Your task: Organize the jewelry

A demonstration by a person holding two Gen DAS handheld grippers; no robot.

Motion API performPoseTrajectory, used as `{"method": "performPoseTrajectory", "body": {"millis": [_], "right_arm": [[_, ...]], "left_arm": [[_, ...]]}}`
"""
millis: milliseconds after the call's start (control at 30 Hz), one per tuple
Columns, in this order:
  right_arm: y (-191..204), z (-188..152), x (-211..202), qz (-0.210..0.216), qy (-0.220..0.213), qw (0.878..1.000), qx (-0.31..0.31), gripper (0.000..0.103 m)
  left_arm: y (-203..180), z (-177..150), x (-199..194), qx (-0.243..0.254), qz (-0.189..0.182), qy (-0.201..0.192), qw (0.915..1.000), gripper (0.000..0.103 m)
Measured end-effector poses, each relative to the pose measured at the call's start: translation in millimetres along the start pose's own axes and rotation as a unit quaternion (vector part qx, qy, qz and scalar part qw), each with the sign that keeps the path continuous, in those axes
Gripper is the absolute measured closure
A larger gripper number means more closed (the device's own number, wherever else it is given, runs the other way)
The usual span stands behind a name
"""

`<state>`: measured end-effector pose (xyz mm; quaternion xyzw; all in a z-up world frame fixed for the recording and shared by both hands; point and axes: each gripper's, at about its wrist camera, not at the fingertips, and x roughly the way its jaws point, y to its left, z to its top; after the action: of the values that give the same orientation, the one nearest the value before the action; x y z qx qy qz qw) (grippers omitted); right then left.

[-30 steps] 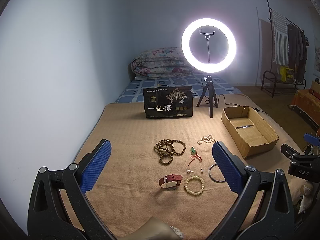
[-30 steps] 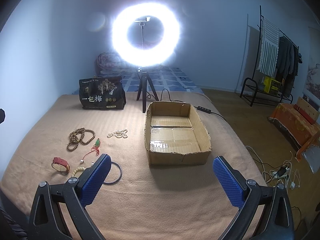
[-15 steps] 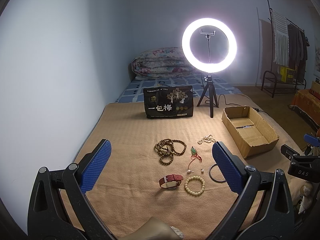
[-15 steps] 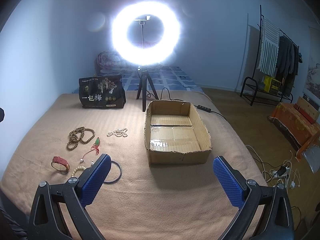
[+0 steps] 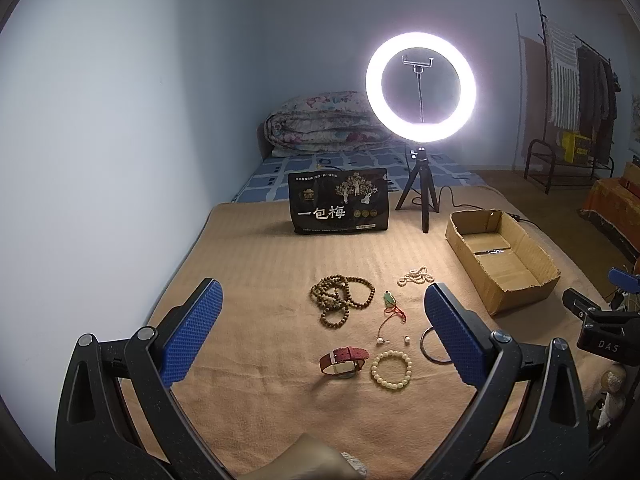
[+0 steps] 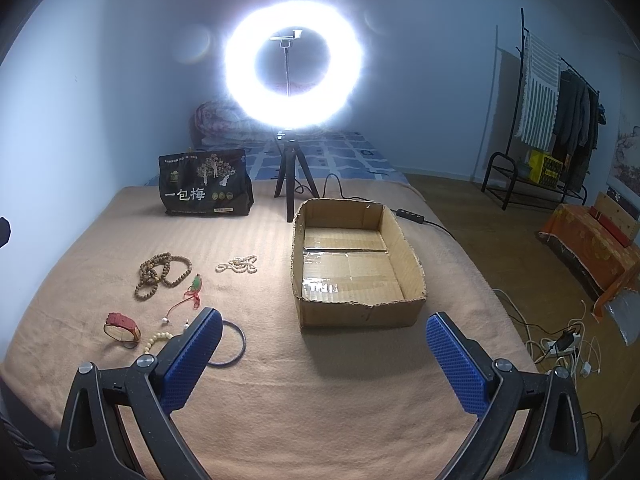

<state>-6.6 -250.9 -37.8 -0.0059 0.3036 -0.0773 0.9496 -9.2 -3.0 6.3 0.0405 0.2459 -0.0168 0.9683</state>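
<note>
Jewelry lies on a tan blanket (image 5: 248, 272): brown wooden bead strands (image 5: 340, 296), a small white bead string (image 5: 416, 276), a green pendant on red cord (image 5: 390, 304), a red-strap watch (image 5: 344, 360), a cream bead bracelet (image 5: 391, 370) and a dark bangle (image 6: 232, 344). An open, empty cardboard box (image 6: 356, 264) stands to their right. My left gripper (image 5: 320, 320) is open above the near jewelry. My right gripper (image 6: 320, 344) is open in front of the box; its left finger (image 6: 192, 364) hides part of the bangle.
A lit ring light on a tripod (image 5: 420, 84) and a black printed bag (image 5: 340, 208) stand at the back of the blanket. A folded quilt (image 5: 320, 124) lies behind. A clothes rack (image 6: 552, 112) and floor cables (image 6: 560, 344) are to the right.
</note>
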Motion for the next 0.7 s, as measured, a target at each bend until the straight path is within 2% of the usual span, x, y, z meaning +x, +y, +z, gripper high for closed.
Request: {"method": "performPoseTrajectory", "body": {"millis": [400, 700], "right_arm": [[7.8, 3.0, 12.4, 0.013, 0.015, 1.0, -0.002, 0.0], [16.5, 1.7, 37.4, 0.035, 0.033, 0.999, -0.026, 0.0]], "left_arm": [[10.9, -5.7, 26.4, -0.01, 0.016, 0.023, 0.9996, 0.0], [36.0, -11.5, 52.4, -0.028, 0.028, 0.049, 0.998, 0.0]]}}
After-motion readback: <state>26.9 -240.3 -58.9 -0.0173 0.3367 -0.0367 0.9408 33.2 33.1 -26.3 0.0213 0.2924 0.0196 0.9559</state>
